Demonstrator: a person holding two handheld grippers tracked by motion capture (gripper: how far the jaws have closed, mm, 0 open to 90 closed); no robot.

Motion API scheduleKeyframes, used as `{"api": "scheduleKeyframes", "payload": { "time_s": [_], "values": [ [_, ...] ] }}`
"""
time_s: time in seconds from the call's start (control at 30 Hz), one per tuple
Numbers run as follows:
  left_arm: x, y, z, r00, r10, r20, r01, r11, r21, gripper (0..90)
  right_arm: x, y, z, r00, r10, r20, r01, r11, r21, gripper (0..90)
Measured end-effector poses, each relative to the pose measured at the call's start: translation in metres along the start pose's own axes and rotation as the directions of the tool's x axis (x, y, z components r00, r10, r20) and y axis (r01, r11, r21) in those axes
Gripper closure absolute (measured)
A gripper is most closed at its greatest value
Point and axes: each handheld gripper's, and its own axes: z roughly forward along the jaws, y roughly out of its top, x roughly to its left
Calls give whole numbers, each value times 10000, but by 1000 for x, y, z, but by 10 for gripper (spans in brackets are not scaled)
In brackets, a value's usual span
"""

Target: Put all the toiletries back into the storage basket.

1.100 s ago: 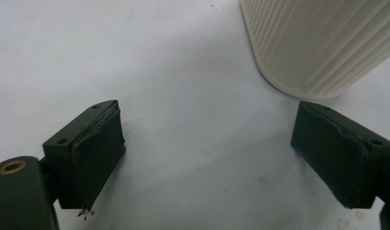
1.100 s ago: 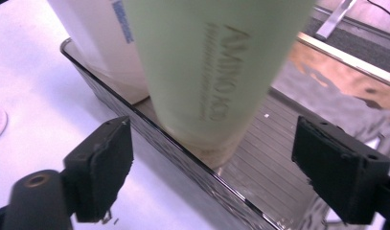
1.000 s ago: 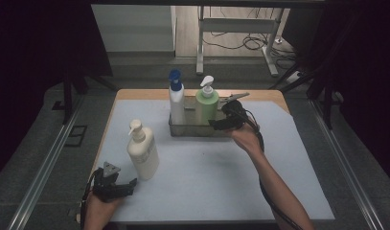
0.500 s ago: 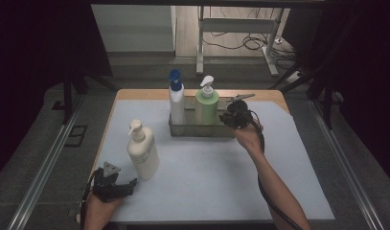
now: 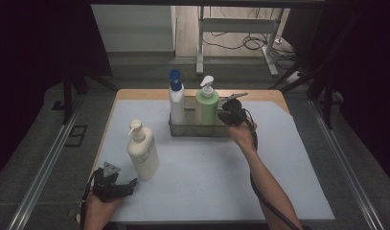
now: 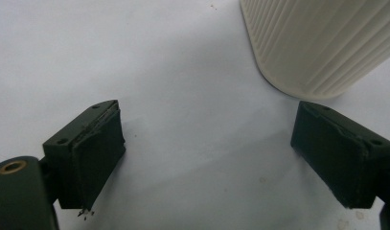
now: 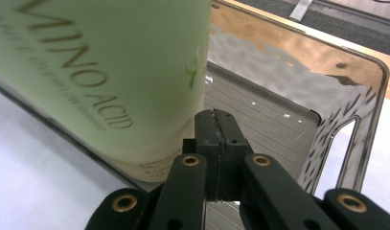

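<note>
Currently, a table (image 5: 298, 191) covered by a pale mat is seen from the high view. A metal tray (image 5: 183, 130) stands near its far edge, with a mirror-like wall (image 7: 298, 72) and a slotted handle at the end in the right gripper view. Two bottles are held upright in the tray: a white bottle (image 5: 177, 103) with a blue pump on the left, and a green bottle (image 5: 207, 108) with a white pump beside it. A cream bottle (image 5: 143, 152) stands apart on the mat, toward the near left; its ribbed base (image 6: 322, 43) is seen just beyond the left gripper (image 6: 209, 158).

The right gripper (image 7: 216, 129) is held at the tray's right part, just beside the green bottle. Its jaws have just been closing and are now pressed together with nothing between them; contact with the bottle cannot be told.

The left gripper (image 5: 128, 183) is rested low over the mat at the near left edge, jaws wide apart and empty.
</note>
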Motion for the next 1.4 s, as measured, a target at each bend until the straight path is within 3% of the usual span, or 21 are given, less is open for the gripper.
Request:
{"api": "scheduleKeyframes", "payload": {
  "time_s": [0.53,1.4],
  "values": [
    [0,0,0,10000,1,8,-1,10000,15,107,-3,-2,16,9985,461,-290,-455,9987,225,893],
    [0,0,0,10000,-1,10,1,10000,17,107,25,5,22,9970,-15,-769,24,9999,124,893]
  ]
}}
